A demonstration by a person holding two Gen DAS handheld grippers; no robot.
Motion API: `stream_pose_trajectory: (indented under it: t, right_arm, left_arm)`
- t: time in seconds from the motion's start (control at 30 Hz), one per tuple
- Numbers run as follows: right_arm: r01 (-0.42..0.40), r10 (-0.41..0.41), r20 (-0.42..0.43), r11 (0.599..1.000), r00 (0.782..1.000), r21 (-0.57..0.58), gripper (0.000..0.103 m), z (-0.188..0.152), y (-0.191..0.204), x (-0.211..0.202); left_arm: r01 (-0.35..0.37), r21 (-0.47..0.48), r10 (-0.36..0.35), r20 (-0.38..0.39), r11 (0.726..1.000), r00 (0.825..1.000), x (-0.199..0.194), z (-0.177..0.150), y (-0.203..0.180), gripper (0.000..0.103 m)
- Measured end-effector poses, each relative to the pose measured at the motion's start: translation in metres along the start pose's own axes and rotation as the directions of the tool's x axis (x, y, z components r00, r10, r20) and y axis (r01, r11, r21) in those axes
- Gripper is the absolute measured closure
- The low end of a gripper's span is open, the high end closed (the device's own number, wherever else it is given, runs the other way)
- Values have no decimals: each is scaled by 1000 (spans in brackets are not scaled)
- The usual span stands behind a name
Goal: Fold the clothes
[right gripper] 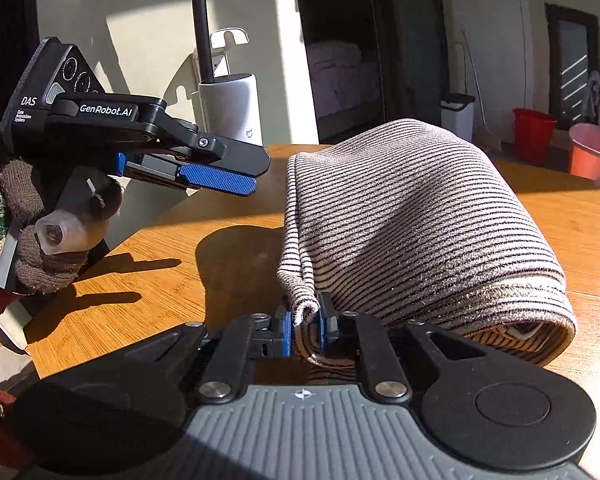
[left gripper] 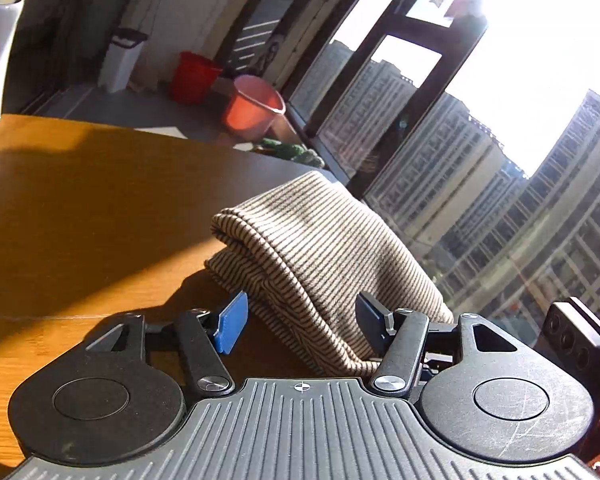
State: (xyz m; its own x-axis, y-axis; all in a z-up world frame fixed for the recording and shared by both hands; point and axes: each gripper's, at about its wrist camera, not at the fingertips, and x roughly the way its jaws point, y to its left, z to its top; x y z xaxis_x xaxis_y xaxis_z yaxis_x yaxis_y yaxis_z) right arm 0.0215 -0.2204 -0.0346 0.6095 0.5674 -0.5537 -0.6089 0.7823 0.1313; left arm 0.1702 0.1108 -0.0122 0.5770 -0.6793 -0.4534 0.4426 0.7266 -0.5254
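Note:
A beige garment with thin dark stripes (left gripper: 320, 248) lies folded in a thick bundle on the wooden table (left gripper: 80, 200). My left gripper (left gripper: 300, 320) is open, its jaws wide apart on either side of the bundle's near end without pinching it. In the right wrist view the garment (right gripper: 412, 216) bulges up in a rounded fold, and my right gripper (right gripper: 305, 324) is shut on a corner of its near edge. The left gripper also shows there (right gripper: 220, 178), held in a gloved hand above the table, left of the cloth.
A white cylindrical appliance (right gripper: 230, 108) with a black pole stands at the table's far edge. A red bucket (left gripper: 192, 76), a pink bucket (left gripper: 254, 106) and a white bin (left gripper: 120, 60) stand on the floor beyond. Large windows (left gripper: 480, 160) are close on the right.

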Motion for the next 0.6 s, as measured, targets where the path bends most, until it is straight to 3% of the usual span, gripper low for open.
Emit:
stream_pose_trajectory:
  t: [0.1, 0.17, 0.27, 0.3, 0.33, 0.4, 0.43, 0.47, 0.6]
  right_arm:
    - [32, -32, 3, 998, 999, -54, 90, -2, 7, -1]
    - [50, -50, 7, 995, 999, -85, 90, -3, 11, -2]
    - [70, -67, 28, 991, 997, -113, 87, -3, 10, -9]
    - [66, -63, 35, 991, 997, -115, 84, -3, 8, -13]
    - [43, -39, 39, 993, 998, -109, 74, -2, 5, -19]
    - [2, 3, 61, 996, 998, -91, 38, 4, -3, -34]
    - [25, -16, 91, 995, 996, -95, 10, 7, -5, -41]
    - [48, -36, 122, 994, 992, -98, 1, 11, -7, -48]
    - [193, -174, 191, 977, 966, -86, 0, 23, -20, -52]
  left_arm:
    - [90, 13, -91, 28, 996, 995, 6, 9, -21, 39]
    - [131, 26, -131, -10, 991, 991, 31, 7, -36, 39]
    - [114, -20, -115, -106, 993, 988, 94, -7, -31, 45]
    - [116, -9, -116, -95, 993, 989, 98, -10, -29, 47]
    - [117, 1, -117, -83, 993, 990, 103, -13, -27, 49]
    - [116, -16, -117, -83, 993, 990, 106, -9, -26, 50]
    - [115, -15, -116, -86, 993, 990, 107, -8, -26, 50]
    - [111, -5, -111, -90, 994, 990, 104, -11, -23, 50]
    - [110, 15, -109, -87, 994, 990, 105, -12, -23, 50]
